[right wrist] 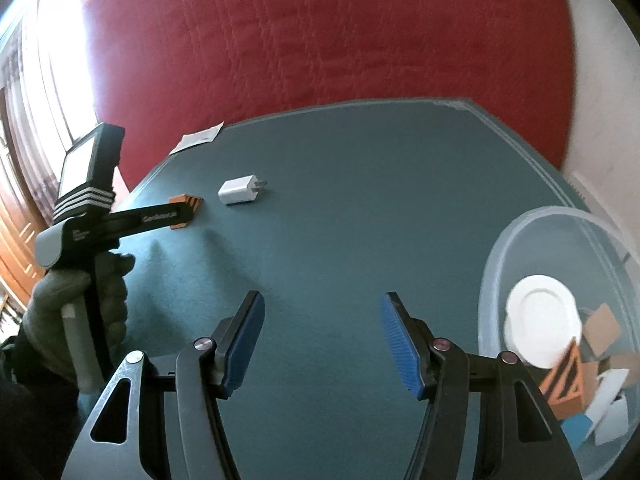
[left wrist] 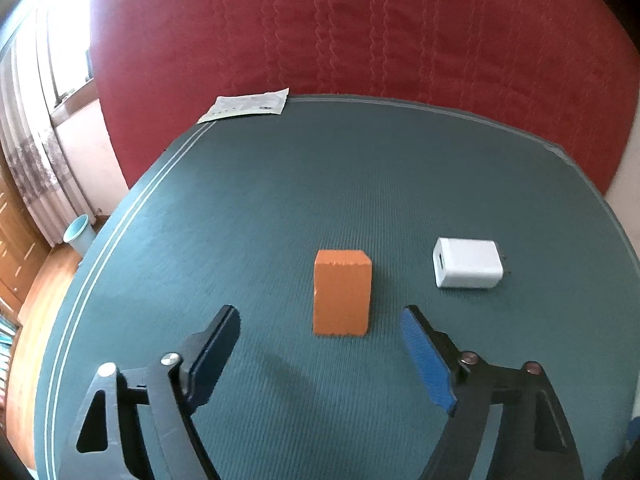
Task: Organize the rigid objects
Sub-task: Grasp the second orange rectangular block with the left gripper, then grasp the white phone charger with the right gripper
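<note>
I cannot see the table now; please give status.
Left hand-held gripper open, orange block just ahead, not gripped. Right hand-held gripper open, empty. White charger beside block. Nothing in the way.

My view: plain orange block (left wrist: 342, 294), white charger (left wrist: 468, 263), ribbed teal mat (left wrist: 280, 208) with pale edge stripes, stitched red cover (left wrist: 360, 32), translucent bin (right wrist: 496, 256) holding white plate (right wrist: 540, 312), orange-and-black striped block (right wrist: 562, 384).

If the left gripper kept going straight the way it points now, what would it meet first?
Most likely the orange block: it stands centred just ahead of the left gripper, whose open fingers hold nothing. Depth is hard to judge.
</note>
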Demonstrator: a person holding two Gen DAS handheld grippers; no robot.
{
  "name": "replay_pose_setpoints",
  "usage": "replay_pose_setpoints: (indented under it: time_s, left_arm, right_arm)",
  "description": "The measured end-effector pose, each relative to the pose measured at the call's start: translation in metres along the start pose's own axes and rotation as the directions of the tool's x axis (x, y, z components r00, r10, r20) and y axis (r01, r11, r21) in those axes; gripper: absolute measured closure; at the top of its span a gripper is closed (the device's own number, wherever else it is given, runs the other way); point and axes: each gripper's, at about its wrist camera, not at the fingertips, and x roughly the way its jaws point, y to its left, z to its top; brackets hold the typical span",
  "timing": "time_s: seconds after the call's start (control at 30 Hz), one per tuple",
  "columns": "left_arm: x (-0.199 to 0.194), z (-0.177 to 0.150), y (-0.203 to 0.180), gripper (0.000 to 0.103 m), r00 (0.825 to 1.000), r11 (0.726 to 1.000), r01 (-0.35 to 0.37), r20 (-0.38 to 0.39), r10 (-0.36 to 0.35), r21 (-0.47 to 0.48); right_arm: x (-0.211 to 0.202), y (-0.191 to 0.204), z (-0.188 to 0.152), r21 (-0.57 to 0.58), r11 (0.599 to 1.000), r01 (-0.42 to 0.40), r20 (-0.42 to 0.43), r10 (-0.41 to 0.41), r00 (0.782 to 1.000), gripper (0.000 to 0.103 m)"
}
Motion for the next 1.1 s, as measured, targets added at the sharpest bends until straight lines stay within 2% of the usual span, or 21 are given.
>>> replay_pose_setpoints:
  time_s: [0.07,0.17,0.37,0.5,0.7,1.1]
  left_arm:
    - [0.005,0.004,-0.001,0.025,1.000,1.000,0.003,-0.007,-0.004,-0.006]
    - [0.015,0.007,0.002,0.036,0.999,1.000,0.017,-0.034,-0.017,-0.019]
    - [0.013,0.007,0.004,0.048,0.999,0.999,0.042,-0.024,-0.043,-0.028]
    - [0.012,0.007,0.004,0.071,0.997,0.997,0.072,-0.014,-0.072,-0.016]
    - [0.010,0.006,0.008,0.071,0.996,0.995,0.092,-0.006,-0.092,-0.026]
    - [-0.010,0.003,0.019,0.072,0.997,0.997,0.052,0.053,-0.049,-0.057]
  right_arm:
    - [0.003,0.001,0.001,0.001,1.000,-0.001,-0.005,0.001,1.000,0.041]
    - [0.009,0.006,0.004,-0.006,1.000,0.000,-0.014,0.000,1.000,0.041]
    - [0.020,0.015,0.006,-0.016,1.000,-0.008,-0.035,0.007,0.999,0.041]
    - [0.028,0.023,0.009,-0.022,1.000,-0.015,-0.047,0.014,0.999,0.041]
    - [0.045,0.030,0.020,-0.016,1.000,-0.024,-0.062,0.023,0.998,0.041]
    - [0.085,0.034,0.052,0.030,0.998,-0.062,-0.083,0.064,0.994,0.041]
